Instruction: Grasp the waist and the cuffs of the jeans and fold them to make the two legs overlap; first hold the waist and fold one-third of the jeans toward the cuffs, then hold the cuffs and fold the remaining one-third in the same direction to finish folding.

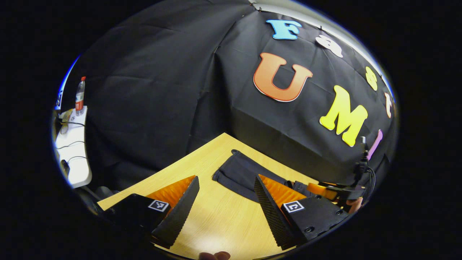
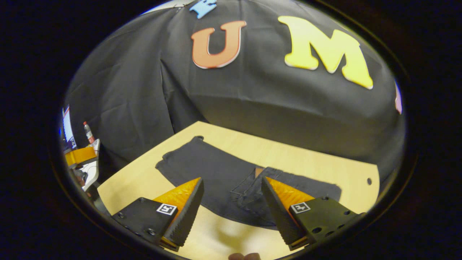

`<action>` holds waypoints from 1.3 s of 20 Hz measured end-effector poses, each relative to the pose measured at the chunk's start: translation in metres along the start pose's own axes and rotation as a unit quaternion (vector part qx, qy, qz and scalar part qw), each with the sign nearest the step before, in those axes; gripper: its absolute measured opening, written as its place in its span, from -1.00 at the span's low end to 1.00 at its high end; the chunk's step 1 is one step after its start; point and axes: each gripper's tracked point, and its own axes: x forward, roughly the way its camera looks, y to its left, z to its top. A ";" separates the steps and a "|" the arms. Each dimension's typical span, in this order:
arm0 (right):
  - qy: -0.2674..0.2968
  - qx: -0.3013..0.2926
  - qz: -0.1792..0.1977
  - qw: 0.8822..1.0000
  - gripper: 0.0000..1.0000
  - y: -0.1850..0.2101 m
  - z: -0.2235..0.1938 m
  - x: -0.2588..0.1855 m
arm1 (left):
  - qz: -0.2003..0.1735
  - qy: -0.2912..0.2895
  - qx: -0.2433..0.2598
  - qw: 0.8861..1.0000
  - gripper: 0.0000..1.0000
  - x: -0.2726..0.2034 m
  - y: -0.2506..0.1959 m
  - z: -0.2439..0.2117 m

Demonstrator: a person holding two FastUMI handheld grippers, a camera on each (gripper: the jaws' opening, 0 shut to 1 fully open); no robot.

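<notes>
Right gripper view showed the right gripper point(image 2: 231, 202) spread wide above dark jeans point(image 2: 216, 177) lying flat on the wooden table point(image 2: 317, 162). The left gripper point(image 1: 225, 202) was likewise spread over bare tabletop, one jeans leg just ahead of its fingers.

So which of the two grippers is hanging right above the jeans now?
The right gripper: the jeans lie between and under its open fingers. The left gripper frames mostly bare table, jeans off to its side.
</notes>
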 end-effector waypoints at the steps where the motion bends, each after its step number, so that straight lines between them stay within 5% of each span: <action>1: -0.010 -0.007 -0.003 1.000 0.96 -0.006 0.010 -0.021 | -0.007 -0.001 -0.009 1.000 0.98 0.011 -0.001 0.001; 6: -0.037 -0.001 -0.036 0.999 0.86 -0.049 0.037 -0.100 | -0.010 0.054 -0.081 0.995 0.97 0.071 0.008 -0.027; 13: -0.010 -0.001 -0.120 0.993 0.92 -0.119 0.007 -0.176 | -0.014 0.093 -0.214 0.972 0.98 0.130 0.012 -0.061; 18: 0.006 0.010 -0.148 0.989 0.89 -0.134 -0.010 -0.200 | -0.008 0.097 -0.380 0.920 0.96 0.170 0.018 -0.070; 26: 0.016 0.039 -0.173 0.984 0.89 -0.154 -0.021 -0.210 | 0.006 0.113 -0.438 0.892 0.96 0.203 0.023 -0.076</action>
